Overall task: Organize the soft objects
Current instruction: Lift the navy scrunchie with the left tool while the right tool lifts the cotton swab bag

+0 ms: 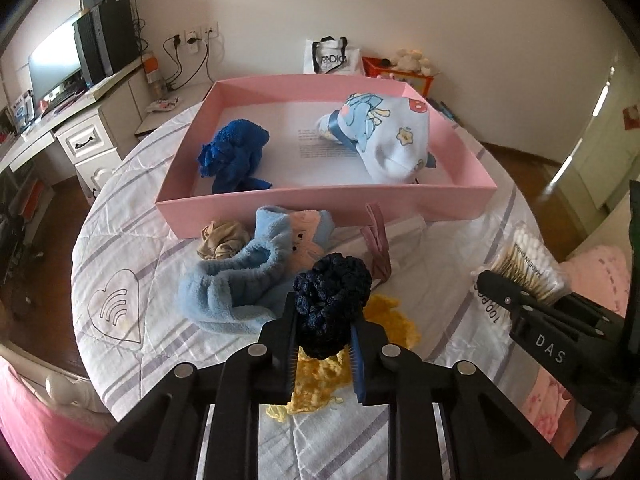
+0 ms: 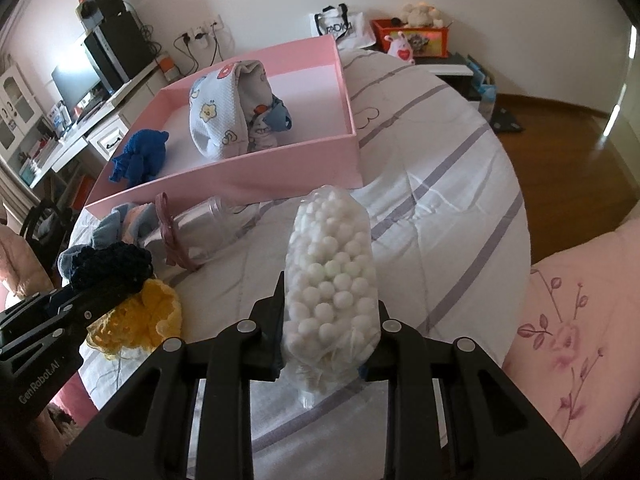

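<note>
On the round table with its striped white cloth [image 1: 132,248], we had both grippers closed on soft things. Our left gripper [image 1: 324,344] pinched a dark navy crocheted piece [image 1: 330,300], its jaws pressed against both sides, just above a yellow crocheted piece [image 1: 316,380] that lay on the cloth. Our right gripper [image 2: 330,344] clamped a clear bag of cotton swabs [image 2: 332,280], which stood up between the jaws; from the left camera the same bag showed its wooden sticks.

Beyond the left gripper lay a light blue fuzzy sock [image 1: 236,280] with a pink patch, and touching its far side a small beige bundle [image 1: 222,242]. Near them a clear jar [image 2: 208,228] lay on its side against the box, with a mauve ribbon [image 2: 170,236] around it.

At the far side of the table sat the pink box [image 1: 320,204], open on top. Inside it, on the left, lay a crumpled blue cloth [image 1: 232,152]; on the right lay a white printed garment [image 1: 384,136], bunched up. The two were well apart.
</note>
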Demonstrator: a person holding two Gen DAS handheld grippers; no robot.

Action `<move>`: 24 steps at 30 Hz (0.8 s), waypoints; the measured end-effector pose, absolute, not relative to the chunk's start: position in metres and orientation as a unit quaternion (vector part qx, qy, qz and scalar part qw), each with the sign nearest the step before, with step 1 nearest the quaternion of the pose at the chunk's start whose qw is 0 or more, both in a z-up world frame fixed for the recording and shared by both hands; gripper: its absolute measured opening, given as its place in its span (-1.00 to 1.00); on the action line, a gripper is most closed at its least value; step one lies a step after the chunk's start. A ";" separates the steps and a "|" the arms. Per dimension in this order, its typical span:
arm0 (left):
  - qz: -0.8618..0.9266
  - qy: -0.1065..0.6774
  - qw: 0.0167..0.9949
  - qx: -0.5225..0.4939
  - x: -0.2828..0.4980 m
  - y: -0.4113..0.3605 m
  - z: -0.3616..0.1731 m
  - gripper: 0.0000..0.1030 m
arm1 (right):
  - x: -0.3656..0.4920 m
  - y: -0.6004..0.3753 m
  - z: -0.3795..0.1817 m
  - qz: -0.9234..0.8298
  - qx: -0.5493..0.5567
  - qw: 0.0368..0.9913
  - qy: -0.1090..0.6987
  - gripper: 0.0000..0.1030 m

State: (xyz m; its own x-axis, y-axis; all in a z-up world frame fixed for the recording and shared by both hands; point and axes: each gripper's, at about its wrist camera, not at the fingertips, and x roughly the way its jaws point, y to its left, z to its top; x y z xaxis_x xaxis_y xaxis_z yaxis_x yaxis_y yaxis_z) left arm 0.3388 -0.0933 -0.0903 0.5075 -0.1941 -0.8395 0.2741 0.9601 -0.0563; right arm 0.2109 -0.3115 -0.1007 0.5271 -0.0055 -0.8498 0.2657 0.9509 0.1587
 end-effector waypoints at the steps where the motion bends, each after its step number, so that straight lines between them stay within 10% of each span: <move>1: -0.136 0.476 0.868 0.042 0.338 -0.093 -0.089 -0.65 | 0.210 -0.312 -0.100 -0.079 0.137 0.863 0.479 -0.55; 24: -0.132 0.426 0.895 0.022 0.294 -0.067 -0.041 -0.65 | 0.181 -0.277 -0.043 -0.069 0.106 0.898 0.421 -0.60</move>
State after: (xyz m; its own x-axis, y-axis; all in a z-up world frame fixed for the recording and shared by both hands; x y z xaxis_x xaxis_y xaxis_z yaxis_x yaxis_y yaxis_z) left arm 0.2944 -0.0668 -0.0411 0.6018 -0.2174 -0.7685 0.2550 0.9642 -0.0730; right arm 0.1805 -0.2769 -0.0433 0.6366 -0.0340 -0.7705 0.2131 0.9679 0.1333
